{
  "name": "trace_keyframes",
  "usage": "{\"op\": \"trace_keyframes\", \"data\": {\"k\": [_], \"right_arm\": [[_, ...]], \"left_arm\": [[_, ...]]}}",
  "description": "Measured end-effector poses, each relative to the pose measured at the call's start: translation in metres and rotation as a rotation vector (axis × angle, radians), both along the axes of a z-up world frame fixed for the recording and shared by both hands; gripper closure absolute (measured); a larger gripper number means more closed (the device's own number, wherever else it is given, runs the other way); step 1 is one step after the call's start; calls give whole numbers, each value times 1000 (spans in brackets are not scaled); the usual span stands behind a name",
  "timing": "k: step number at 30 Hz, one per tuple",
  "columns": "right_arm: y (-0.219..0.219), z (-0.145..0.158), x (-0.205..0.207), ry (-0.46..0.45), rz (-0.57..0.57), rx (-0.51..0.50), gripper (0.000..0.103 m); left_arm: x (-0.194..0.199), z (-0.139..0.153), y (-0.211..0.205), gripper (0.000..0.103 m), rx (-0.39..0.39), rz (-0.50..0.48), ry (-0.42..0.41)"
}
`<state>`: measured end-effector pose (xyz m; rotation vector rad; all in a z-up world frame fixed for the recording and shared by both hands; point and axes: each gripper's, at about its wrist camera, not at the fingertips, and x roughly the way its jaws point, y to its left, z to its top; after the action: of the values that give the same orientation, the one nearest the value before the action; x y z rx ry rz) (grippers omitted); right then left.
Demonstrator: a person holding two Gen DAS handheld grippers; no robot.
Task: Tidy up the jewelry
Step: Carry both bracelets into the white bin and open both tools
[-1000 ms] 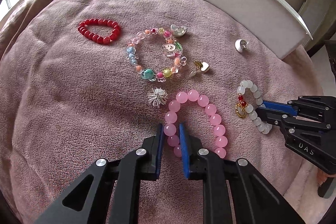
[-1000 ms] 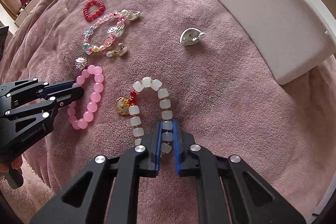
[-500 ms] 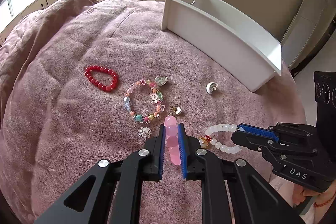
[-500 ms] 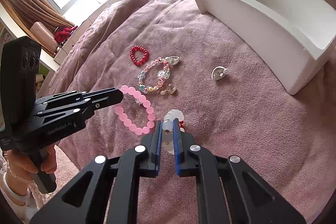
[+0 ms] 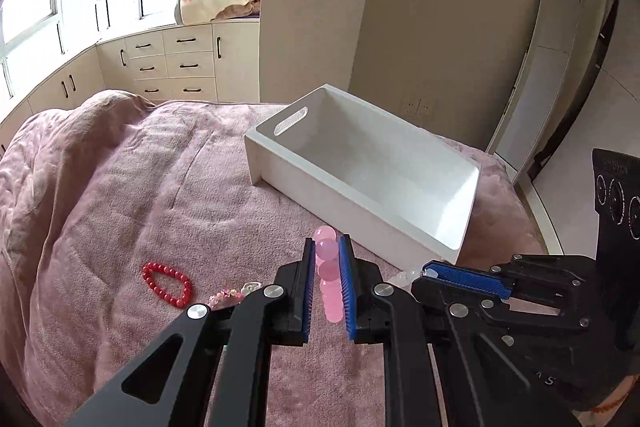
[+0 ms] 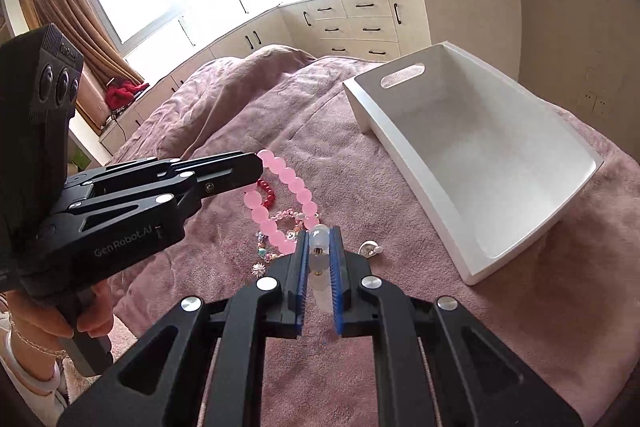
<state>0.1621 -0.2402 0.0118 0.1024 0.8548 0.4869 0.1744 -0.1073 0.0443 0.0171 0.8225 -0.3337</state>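
Note:
My left gripper is shut on the pink bead bracelet, which hangs in the air above the pink blanket; the bracelet shows as a loop in the right wrist view. My right gripper is shut on the white bead bracelet, also lifted. The white storage box stands open ahead, empty inside, and also shows in the right wrist view. The red bead bracelet, the multicolour bracelet and a silver earring lie on the blanket.
The bed is covered by a pink blanket. White drawers and a window stand behind it. A small silver flower charm lies near the bracelets. A wall and a door are on the right.
Both grippers have risen with their bracelets off the blanket and tilted up, closer to the white box. The views now show the box's inside.

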Motion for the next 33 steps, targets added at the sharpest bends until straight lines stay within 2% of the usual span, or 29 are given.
{"op": "trace_keyframes", "data": {"k": [3,8,15,20,24,33], "right_arm": [[-12,14,15,-33,-33,-26,92],[-38,30,37,-61,-86,-63,92],[-67,35,65,-59,-132,-103,92],[-80,15,90,-4,-139,-103,92],[-86,-8,105,36,-141,-124,92],[-101,-42,120,89,-157,-137,92]], "left_arm": [[21,12,-16,86,23,-17,-23],[61,28,-37,86,-5,-44,-17],[114,30,-75,86,45,-76,22],[146,13,-95,86,76,-68,59],[164,-8,-106,86,143,-70,75],[188,-55,-114,86,170,-53,130]]}}
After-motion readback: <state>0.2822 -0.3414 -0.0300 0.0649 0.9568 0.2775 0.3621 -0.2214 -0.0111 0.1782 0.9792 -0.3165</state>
